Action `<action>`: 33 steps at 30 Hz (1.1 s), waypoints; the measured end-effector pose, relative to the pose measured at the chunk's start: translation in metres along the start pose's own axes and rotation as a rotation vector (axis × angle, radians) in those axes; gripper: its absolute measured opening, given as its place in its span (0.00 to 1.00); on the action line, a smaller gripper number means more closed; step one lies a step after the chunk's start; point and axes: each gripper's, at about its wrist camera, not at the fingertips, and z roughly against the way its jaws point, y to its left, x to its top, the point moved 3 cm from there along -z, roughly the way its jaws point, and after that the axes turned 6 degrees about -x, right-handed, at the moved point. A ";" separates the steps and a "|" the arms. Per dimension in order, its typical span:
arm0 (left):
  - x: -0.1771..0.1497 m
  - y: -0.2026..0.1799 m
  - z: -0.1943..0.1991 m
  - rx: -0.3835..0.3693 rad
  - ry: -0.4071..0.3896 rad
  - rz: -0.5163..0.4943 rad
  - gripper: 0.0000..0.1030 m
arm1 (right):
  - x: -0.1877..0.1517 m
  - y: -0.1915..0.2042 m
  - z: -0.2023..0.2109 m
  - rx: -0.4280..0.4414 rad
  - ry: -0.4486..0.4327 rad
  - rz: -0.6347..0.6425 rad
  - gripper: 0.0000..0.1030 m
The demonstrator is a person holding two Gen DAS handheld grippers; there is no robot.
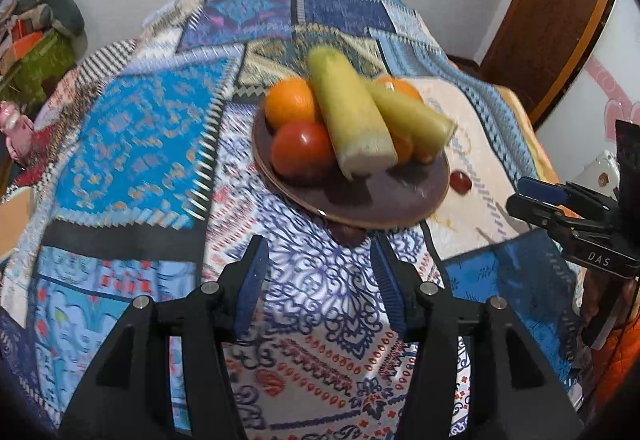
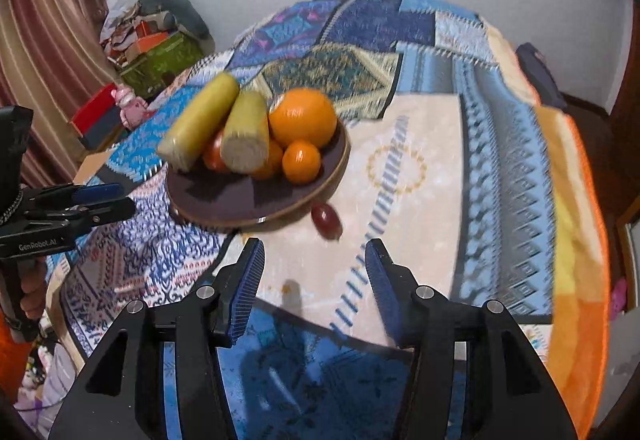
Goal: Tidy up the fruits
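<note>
A dark brown plate [image 1: 384, 200] [image 2: 224, 200] sits on the patterned cloth and holds two yellow-green corn cobs [image 1: 350, 116] [image 2: 244, 132], oranges [image 1: 290, 100] [image 2: 302, 118] and a red tomato [image 1: 302, 146]. A small dark red fruit [image 1: 460, 182] [image 2: 326, 218] lies on the cloth beside the plate's rim. My left gripper [image 1: 318, 272] is open and empty, just short of the plate's near edge. My right gripper [image 2: 314, 272] is open and empty, a little short of the red fruit. Each gripper shows in the other's view, right [image 1: 560, 208] and left [image 2: 80, 204].
The patchwork cloth [image 1: 132, 144] [image 2: 500, 160] covers a rounded table that drops off on all sides. A pile of boxes and bags [image 2: 156, 40] stands by the wall at the left. A wooden door [image 1: 548, 12] is at the right.
</note>
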 end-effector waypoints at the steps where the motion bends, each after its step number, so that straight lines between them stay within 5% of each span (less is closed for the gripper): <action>1: -0.001 -0.002 -0.006 -0.006 0.016 0.000 0.51 | -0.002 0.001 -0.004 0.005 0.010 0.001 0.48; 9: -0.003 -0.013 -0.036 -0.008 0.064 -0.020 0.50 | 0.001 -0.002 -0.028 0.017 0.049 0.000 0.44; 21: 0.001 -0.014 -0.047 -0.004 0.057 -0.033 0.29 | 0.008 0.000 -0.053 0.013 0.074 0.026 0.29; 25: 0.001 -0.017 -0.048 0.001 0.054 -0.050 0.22 | 0.009 0.001 -0.055 0.017 0.076 0.021 0.17; 33: -0.003 -0.015 -0.038 0.004 0.044 -0.032 0.20 | 0.006 0.002 -0.045 0.008 0.058 0.022 0.17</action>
